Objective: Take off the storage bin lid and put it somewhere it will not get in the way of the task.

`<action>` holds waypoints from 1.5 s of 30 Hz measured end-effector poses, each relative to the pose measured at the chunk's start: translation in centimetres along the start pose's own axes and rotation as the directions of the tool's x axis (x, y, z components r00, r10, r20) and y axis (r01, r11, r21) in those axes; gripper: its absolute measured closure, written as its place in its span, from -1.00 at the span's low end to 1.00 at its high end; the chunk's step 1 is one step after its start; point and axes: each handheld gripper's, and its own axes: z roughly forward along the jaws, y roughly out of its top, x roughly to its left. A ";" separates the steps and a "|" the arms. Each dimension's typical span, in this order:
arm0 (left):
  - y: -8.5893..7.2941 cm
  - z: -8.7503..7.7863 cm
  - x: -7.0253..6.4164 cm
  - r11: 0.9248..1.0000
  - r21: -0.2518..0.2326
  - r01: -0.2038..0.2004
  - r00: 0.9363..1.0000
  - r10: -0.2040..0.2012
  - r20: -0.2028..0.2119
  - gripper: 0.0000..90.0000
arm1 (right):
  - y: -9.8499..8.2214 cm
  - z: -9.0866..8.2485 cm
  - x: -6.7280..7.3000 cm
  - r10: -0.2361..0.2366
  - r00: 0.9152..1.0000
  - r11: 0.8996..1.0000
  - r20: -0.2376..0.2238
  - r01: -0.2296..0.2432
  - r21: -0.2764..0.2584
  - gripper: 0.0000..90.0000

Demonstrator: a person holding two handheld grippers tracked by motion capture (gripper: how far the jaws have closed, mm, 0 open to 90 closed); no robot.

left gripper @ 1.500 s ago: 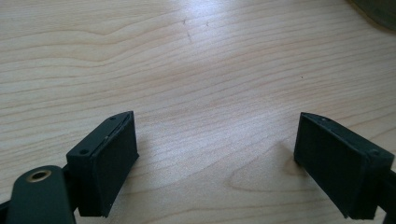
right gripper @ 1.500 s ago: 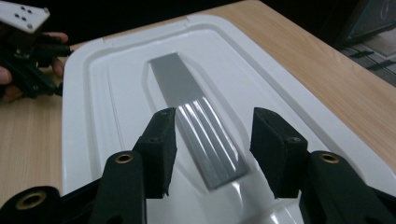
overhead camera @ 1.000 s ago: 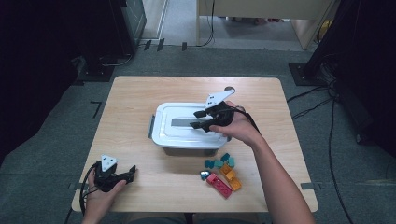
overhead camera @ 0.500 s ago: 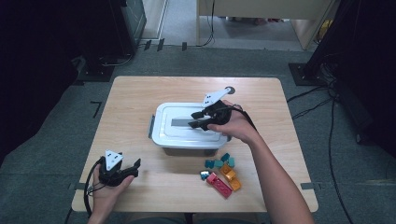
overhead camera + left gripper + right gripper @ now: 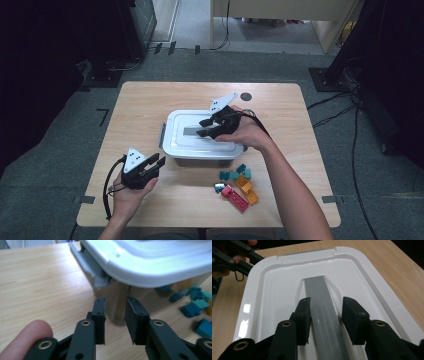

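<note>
A white lidded box stands mid-table, with a grey handle sunk in its lid. My right gripper lies over the lid. Its jaws have closed in on the grey handle, and my right gripper is shut on it. My left gripper hovers at the box's near left corner, facing the grey side latch. The jaws of my left gripper have just been closing. A narrow gap is left between them, with nothing in it.
Several small teal, orange and red bricks lie loose on the wooden table in front of the box. A small black disc sits behind it. Dark stands and cables ring the table on the floor.
My left gripper has risen and moved right toward the box's corner, and its jaws have narrowed. The right gripper has stayed on the lid.
</note>
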 end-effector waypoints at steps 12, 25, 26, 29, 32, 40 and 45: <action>0.9 0.2 0.2 1.000 0.009 0.002 0.998 -0.003 0.059 0.76 | 0.0 -0.1 -0.5 0.005 0.998 1.000 -0.056 -0.005 -0.005 0.48; 1.4 -0.4 0.5 1.000 -0.008 0.007 0.998 -0.006 0.061 0.72 | -0.2 -0.4 -0.8 -0.010 0.996 0.999 -0.092 0.007 -0.034 0.52; 1.5 -0.5 0.5 1.000 -0.013 0.005 0.998 -0.004 0.064 0.72 | -0.2 -0.5 -0.9 -0.010 0.995 0.999 -0.094 0.007 -0.040 0.52; 1.9 -0.6 0.3 1.000 -0.024 0.004 0.997 -0.002 0.071 0.70 | -0.2 -0.8 -1.0 -0.008 0.994 0.998 -0.111 0.002 -0.060 0.52; 2.2 -0.7 0.0 1.000 -0.026 -0.006 0.997 0.008 0.075 0.68 | -0.2 -1.1 -1.1 -0.007 0.993 0.997 -0.118 -0.002 -0.073 0.52; 2.3 -0.6 0.2 1.000 -0.022 0.003 0.999 -0.002 0.054 0.61 | -0.2 -2.6 -1.3 0.044 0.997 0.992 -0.058 -0.050 -0.116 1.00; 2.1 -0.5 0.4 1.000 -0.019 0.014 0.998 -0.013 0.059 0.57 | -0.5 -3.7 -2.1 0.099 0.994 0.976 -0.040 -0.105 -0.190 0.85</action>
